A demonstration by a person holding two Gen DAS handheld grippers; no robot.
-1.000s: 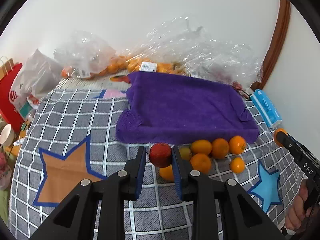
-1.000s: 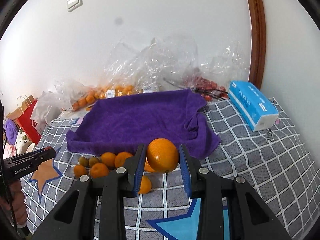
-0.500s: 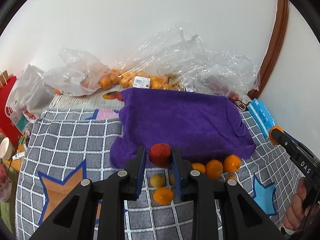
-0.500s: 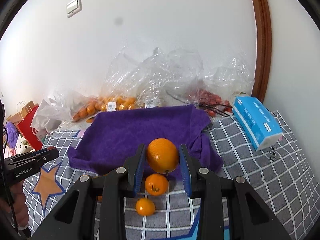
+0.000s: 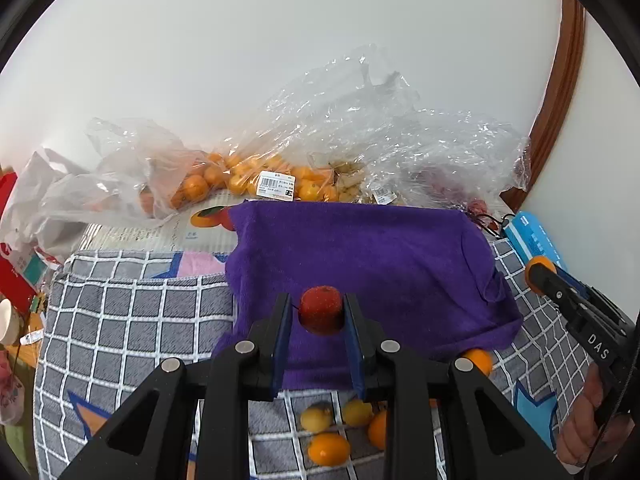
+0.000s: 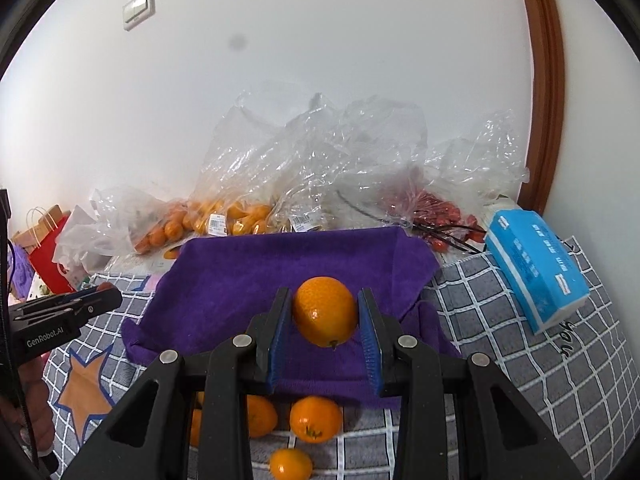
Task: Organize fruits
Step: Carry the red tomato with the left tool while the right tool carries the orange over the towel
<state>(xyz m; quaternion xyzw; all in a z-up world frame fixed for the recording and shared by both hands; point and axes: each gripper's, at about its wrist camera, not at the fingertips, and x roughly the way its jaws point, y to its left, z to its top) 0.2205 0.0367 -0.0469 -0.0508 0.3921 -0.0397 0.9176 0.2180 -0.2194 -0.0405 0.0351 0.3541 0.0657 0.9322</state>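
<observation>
Fingers clamped both sides: left gripper [image 5: 321, 314] pinching small matte red fruit [image 5: 321, 309], right gripper [image 6: 325, 322] holding dimpled round orange [image 6: 325, 310]. Both have advanced from the loose citrus [image 6: 315, 419] to above plush purple towel [image 5: 360, 256]; placement likely next, crinkled clear bags [image 6: 312, 168] behind

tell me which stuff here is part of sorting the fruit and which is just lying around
In the job:
- red fruit in the left gripper
- orange in the right gripper
- purple towel
- loose oranges on the checked cloth

Lying about:
- plastic bags
- tissue pack
- red paper bag
</observation>
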